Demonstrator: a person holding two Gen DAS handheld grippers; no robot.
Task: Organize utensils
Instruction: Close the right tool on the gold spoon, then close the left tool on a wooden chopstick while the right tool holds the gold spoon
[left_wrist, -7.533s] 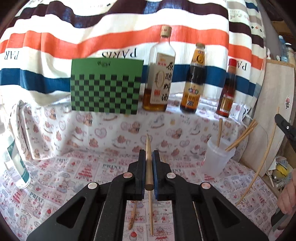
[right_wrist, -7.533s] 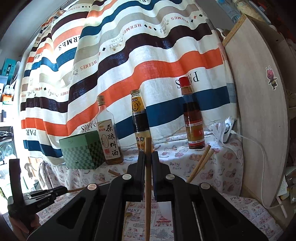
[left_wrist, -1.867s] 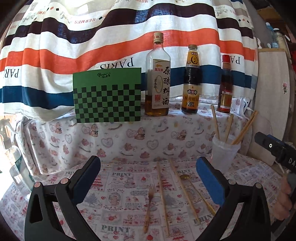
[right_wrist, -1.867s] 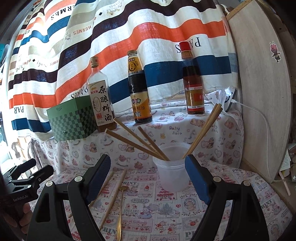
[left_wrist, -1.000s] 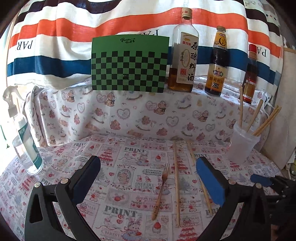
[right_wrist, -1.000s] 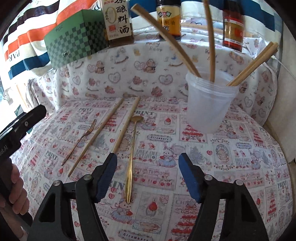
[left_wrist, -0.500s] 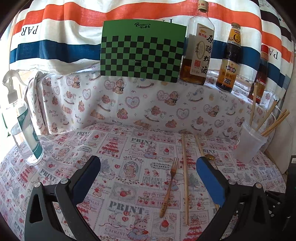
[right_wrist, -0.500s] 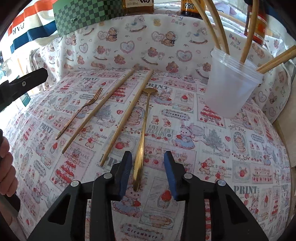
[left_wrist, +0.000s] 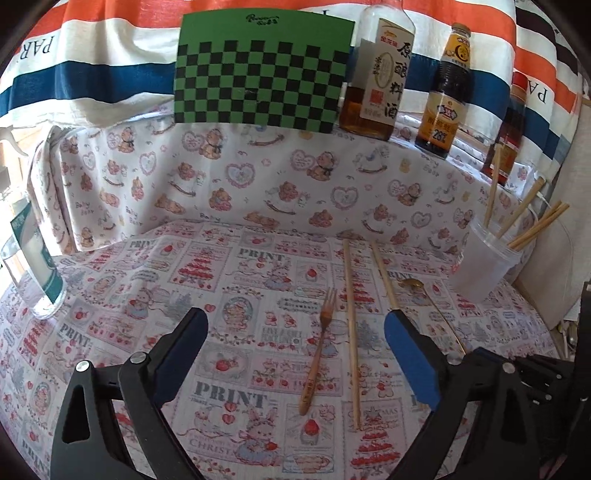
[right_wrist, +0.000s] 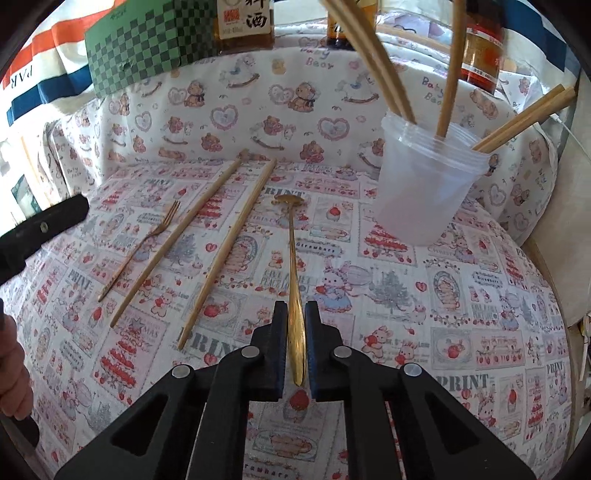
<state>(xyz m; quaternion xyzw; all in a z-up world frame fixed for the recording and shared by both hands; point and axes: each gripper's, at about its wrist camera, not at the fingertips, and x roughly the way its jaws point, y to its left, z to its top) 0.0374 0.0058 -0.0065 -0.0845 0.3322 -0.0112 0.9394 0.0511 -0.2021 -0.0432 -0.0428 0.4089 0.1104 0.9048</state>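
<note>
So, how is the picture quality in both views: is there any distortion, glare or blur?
Left wrist view: strong fisheye bending, dark corners; the green checkered box looks bowed; bright washed-out daylight at the left edge; the fork is sharp. Right wrist view: same curved edges; the chopsticks in the plastic cup look thick and bent near the top; the gold spoon glints slightly.

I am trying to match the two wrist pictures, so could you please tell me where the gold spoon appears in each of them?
Left wrist view: the gold spoon lies right of centre, beyond the left gripper's right finger, its bowl toward the plastic cup.
Right wrist view: the gold spoon runs up the centre, its handle between the right gripper's fingers.
Shared landmark: the plastic cup holding chopsticks.
</note>
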